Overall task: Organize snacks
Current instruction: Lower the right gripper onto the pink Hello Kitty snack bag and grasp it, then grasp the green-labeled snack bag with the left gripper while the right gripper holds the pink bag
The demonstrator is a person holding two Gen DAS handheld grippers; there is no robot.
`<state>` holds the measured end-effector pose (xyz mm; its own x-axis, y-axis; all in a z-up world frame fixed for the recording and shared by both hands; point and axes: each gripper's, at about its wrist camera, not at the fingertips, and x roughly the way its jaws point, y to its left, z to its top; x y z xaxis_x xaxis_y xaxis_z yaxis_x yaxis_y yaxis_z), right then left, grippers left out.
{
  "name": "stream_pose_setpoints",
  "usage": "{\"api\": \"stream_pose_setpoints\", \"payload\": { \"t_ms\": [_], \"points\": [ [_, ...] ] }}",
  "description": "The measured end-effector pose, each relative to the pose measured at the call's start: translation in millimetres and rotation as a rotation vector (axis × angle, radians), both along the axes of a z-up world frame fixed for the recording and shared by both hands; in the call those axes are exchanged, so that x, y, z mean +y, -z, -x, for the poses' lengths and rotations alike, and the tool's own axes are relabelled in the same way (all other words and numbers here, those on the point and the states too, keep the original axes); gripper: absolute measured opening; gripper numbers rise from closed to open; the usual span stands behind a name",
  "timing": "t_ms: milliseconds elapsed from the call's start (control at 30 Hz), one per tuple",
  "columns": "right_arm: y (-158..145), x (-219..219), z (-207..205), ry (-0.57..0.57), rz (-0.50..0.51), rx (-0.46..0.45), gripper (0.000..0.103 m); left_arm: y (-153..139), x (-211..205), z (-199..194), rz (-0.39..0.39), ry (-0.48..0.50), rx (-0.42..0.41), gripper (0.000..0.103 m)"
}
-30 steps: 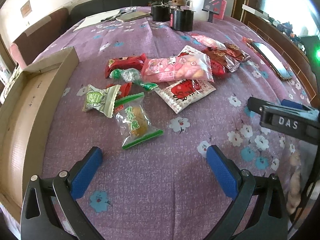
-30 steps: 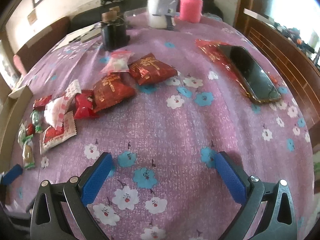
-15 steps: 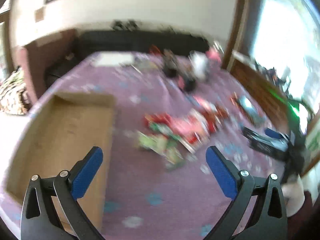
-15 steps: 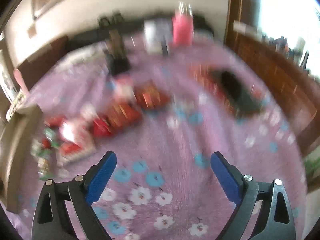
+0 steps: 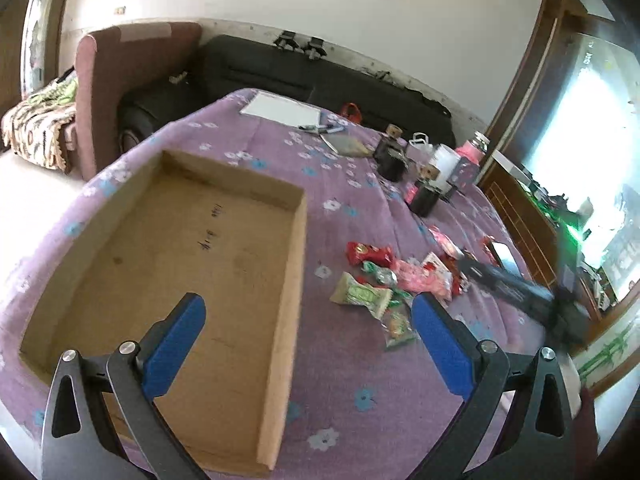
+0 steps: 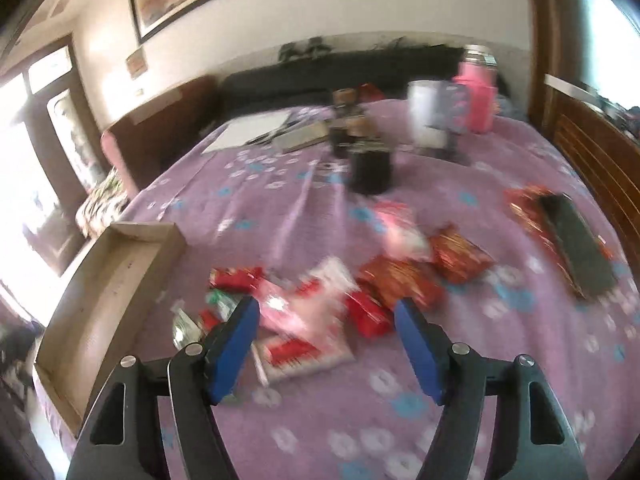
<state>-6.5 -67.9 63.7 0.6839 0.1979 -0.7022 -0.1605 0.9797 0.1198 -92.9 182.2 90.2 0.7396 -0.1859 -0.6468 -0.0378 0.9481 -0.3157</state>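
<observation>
Snacks (image 5: 384, 284) heaped beside empty cardboard tray (image 5: 298, 240); right gripper (image 6: 324, 340) and left gripper (image 5: 308, 344) both spread, holding nothing. Blurred, but overlapping wrappers probably invite double grabs.

My left gripper (image 5: 308, 336): black skeletal arms with triangular cutouts; silver screws at the joints; blue textured pads (image 5: 176, 344); right gripper (image 6: 324, 344) is identical.
</observation>
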Motion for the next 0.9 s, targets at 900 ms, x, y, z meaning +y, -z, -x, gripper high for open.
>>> {"api": "stream_pose_setpoints", "payload": {
  "t_ms": [900],
  "points": [
    [41.5,-4.3,52.3,-0.284,-0.001,0.188,0.047,17.6,-41.7,-9.9,0.038,0.152,0.076,0.099]
  ]
}}
